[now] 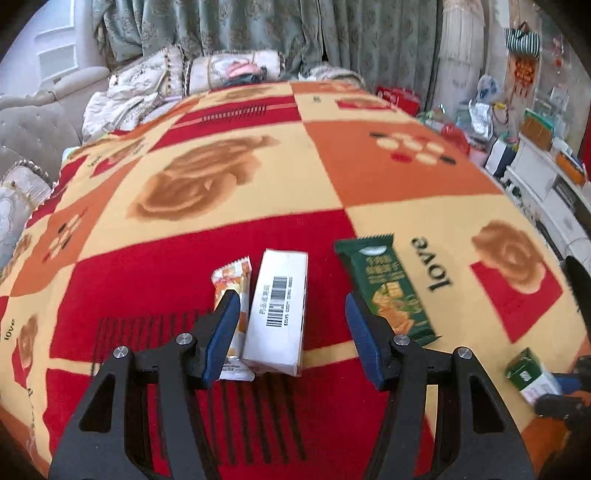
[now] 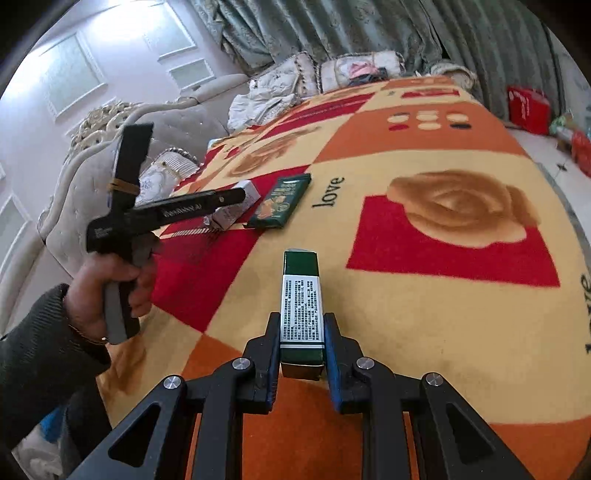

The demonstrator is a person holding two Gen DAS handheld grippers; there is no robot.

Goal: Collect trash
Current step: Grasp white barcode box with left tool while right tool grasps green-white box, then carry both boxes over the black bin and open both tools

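Note:
My left gripper (image 1: 291, 299) hangs open over a patterned blanket (image 1: 221, 258). A white barcoded box (image 1: 277, 314) lies between its fingers, untouched by either pad. An orange snack wrapper (image 1: 232, 280) lies partly under the left finger. A dark green snack wrapper (image 1: 388, 288) lies just to the right. My right gripper (image 2: 303, 317) is shut on a small green box with a white label (image 2: 302, 310), held just above the blanket (image 2: 443, 302). The same green box (image 1: 532, 373) shows at the left wrist view's lower right. From the right wrist view, the left gripper (image 2: 236, 195) sits over the white box (image 2: 231, 214) and the green wrapper (image 2: 280, 203).
The blanket covers a wide raised surface. A grey sofa (image 2: 74, 192) with cushions (image 1: 155, 74) stands at the left and far end. Green curtains (image 1: 258, 29) hang behind. White cabinets and clutter (image 1: 535, 158) line the right side. A person's hand and dark sleeve (image 2: 107, 291) hold the left gripper.

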